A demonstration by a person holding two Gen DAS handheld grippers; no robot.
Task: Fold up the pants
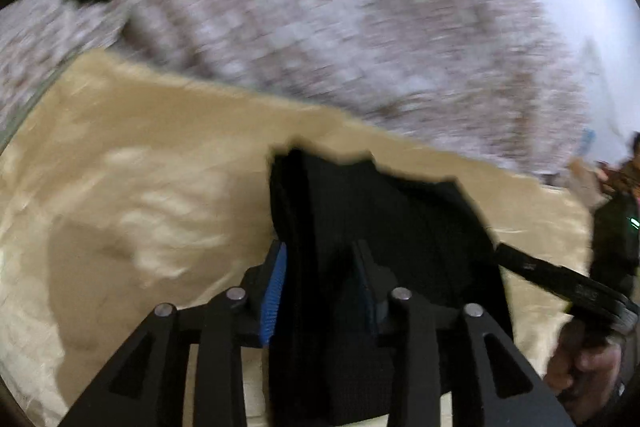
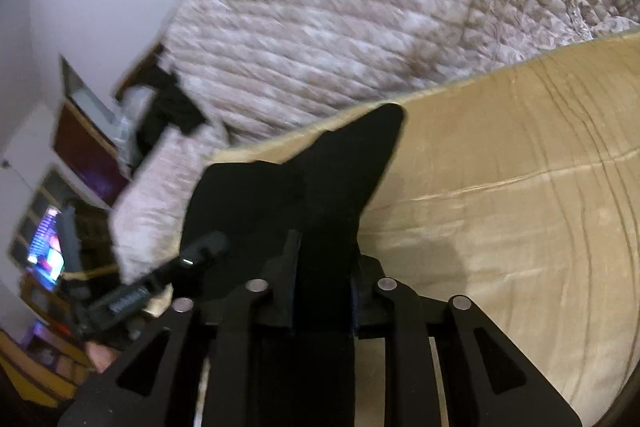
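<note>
- The tan velvety blanket (image 2: 520, 207) over the bed is the landing surface; the fold should come down flat on it, short of the pale quilted cover (image 2: 340, 7).
- The black fabric pants (image 1: 380, 227) hang lifted between both tools, so the hands should travel level together.
- The left tool (image 1: 320, 283) and right tool (image 2: 324, 267) are each clamped narrowly on a pants edge; both should hold until the cloth lands.

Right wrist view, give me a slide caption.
Right tool shut on black pants above a tan blanket; left tool beside it.
</note>
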